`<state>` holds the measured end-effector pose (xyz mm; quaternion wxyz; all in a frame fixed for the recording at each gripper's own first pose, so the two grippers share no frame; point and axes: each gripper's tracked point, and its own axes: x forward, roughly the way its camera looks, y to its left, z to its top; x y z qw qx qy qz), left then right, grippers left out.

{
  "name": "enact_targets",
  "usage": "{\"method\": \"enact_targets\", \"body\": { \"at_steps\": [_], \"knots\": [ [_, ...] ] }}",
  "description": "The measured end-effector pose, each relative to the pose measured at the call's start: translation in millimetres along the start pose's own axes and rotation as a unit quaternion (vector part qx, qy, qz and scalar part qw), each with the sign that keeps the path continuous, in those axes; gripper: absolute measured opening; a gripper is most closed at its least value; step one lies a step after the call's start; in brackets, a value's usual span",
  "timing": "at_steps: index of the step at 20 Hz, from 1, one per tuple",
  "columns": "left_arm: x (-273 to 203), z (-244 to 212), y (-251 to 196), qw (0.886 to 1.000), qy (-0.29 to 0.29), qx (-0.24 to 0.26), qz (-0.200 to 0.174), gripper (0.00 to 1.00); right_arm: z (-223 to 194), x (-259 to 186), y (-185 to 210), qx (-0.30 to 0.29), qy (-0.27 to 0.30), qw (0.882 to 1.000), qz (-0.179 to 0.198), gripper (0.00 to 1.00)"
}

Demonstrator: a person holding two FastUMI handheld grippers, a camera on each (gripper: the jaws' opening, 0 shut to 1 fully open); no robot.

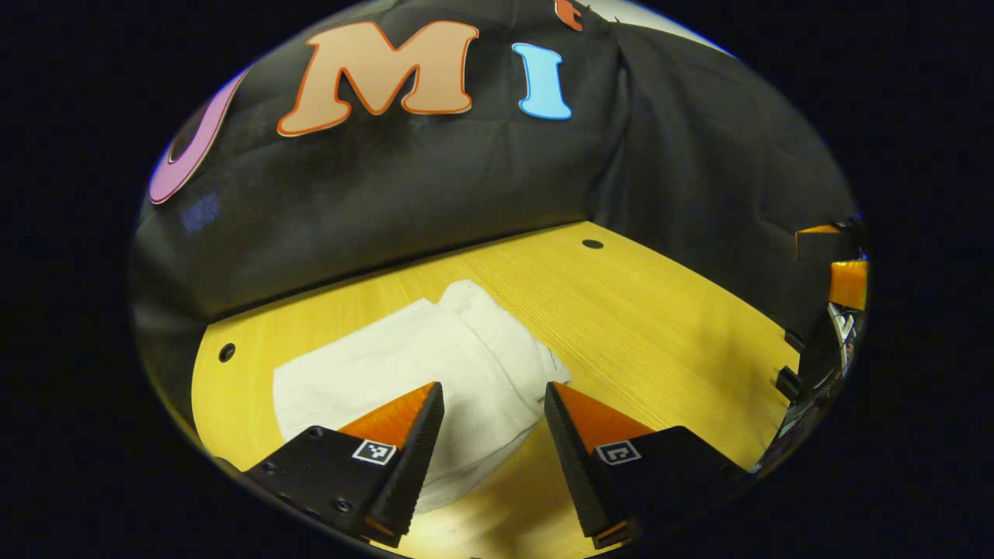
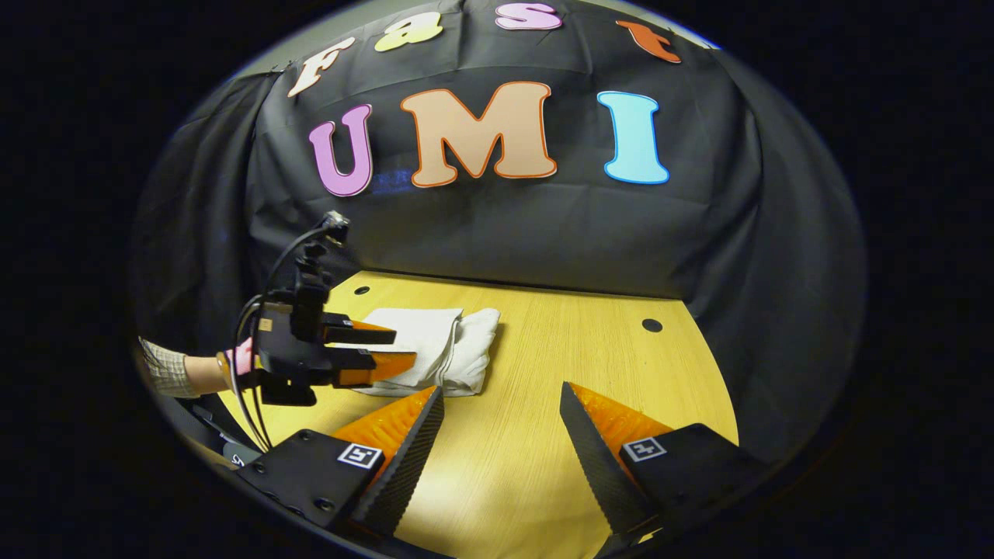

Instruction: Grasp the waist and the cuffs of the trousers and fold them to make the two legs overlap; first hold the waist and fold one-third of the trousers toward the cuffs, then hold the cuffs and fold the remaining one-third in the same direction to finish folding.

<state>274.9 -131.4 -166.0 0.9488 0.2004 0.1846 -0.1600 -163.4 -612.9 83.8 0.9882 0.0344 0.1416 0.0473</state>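
Note:
The white trousers (image 1: 435, 357) lie folded into a compact stack on the yellow wooden table (image 1: 660, 326), with a thick rolled edge on their right side. My left gripper (image 1: 493, 392) stands open just above the stack's near end, nothing between its fingers. In the right gripper view the trousers (image 2: 446, 345) sit at the table's far left. There the left gripper (image 2: 402, 348) hovers over them, open, held by a hand (image 2: 242, 359) in a checked sleeve. My right gripper (image 2: 501, 396) is open over bare table, to the right of the stack.
The black cloth wall (image 2: 543, 233) closes the table's far side and right side. Small dark holes (image 1: 592, 244) mark the tabletop near its corners. Cables and black hardware (image 1: 823, 349) show at the right edge of the left gripper view.

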Motion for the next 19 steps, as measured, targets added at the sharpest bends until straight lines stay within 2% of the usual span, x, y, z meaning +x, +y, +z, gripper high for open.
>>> {"method": "enact_targets", "body": {
  "at_steps": [5,10,13,19],
  "knots": [
    [-75,8,24,0.999,-0.01,-0.011,0.035,0.78,4,-5,11,-0.006,-0.013,1.0,0.014,0.96],
    [-146,-2,39,0.994,-0.027,-0.065,0.086,0.78,1,-12,32,-0.014,-0.027,0.999,0.03,0.96],
    [-177,-14,40,0.989,-0.03,-0.095,0.113,0.79,0,-19,42,-0.01,-0.034,0.999,0.037,0.97],
    [-215,-19,37,0.975,-0.057,-0.146,0.157,0.81,0,-34,42,-0.013,-0.053,0.998,0.02,0.97]
  ]
}}
